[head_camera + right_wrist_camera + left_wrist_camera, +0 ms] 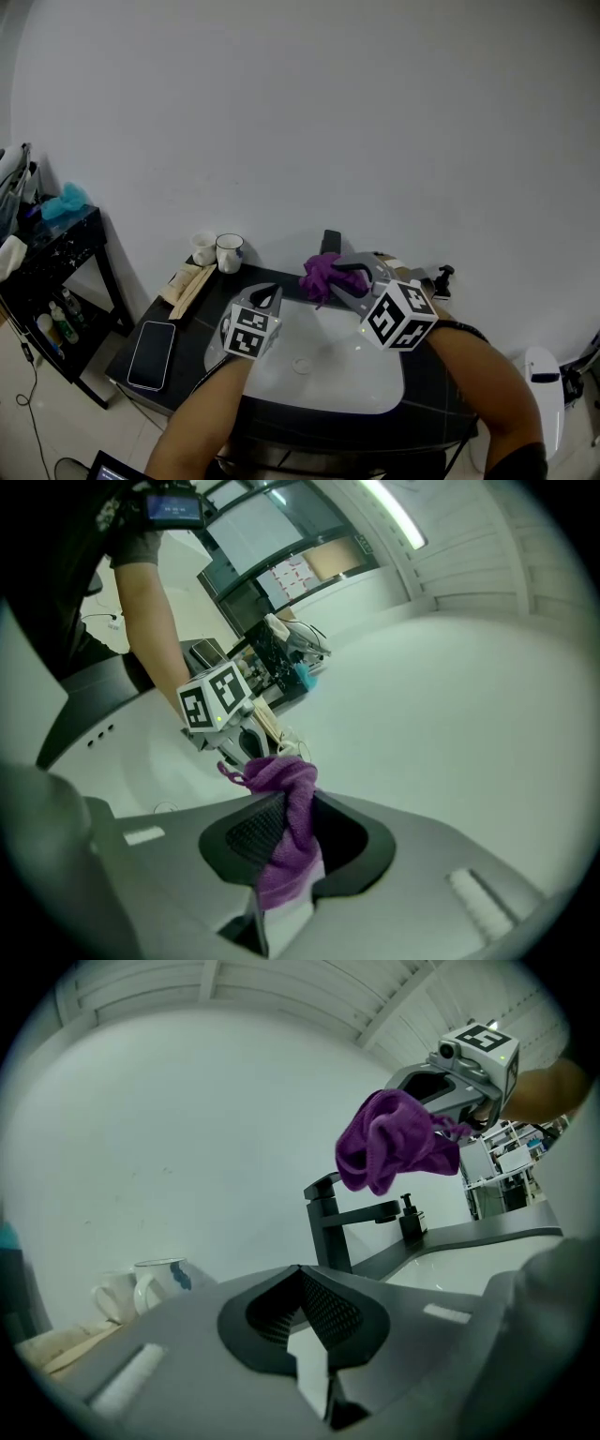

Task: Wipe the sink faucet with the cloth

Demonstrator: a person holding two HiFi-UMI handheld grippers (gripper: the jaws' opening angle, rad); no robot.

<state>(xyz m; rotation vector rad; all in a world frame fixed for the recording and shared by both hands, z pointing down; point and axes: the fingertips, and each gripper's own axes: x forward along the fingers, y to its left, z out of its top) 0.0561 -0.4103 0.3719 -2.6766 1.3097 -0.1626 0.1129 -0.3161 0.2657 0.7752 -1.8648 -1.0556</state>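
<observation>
In the head view, the purple cloth (320, 274) and the right gripper (339, 278) cover most of the faucet (331, 240) just behind the fingers; only its top shows. In the right gripper view, the cloth's lower end vanishes between the fingers (251, 832). The bottles (58, 323), far left of the fingers, are too small to identify.

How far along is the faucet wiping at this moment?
Done: the cloth is picked up and clamped in the right gripper. In hand: the cloth hangs bunched just above the faucet, seemingly not touching it yet. Left: the wiping itself, with no contact visible so far. The left gripper is shut on nothing beside the sink.
</observation>
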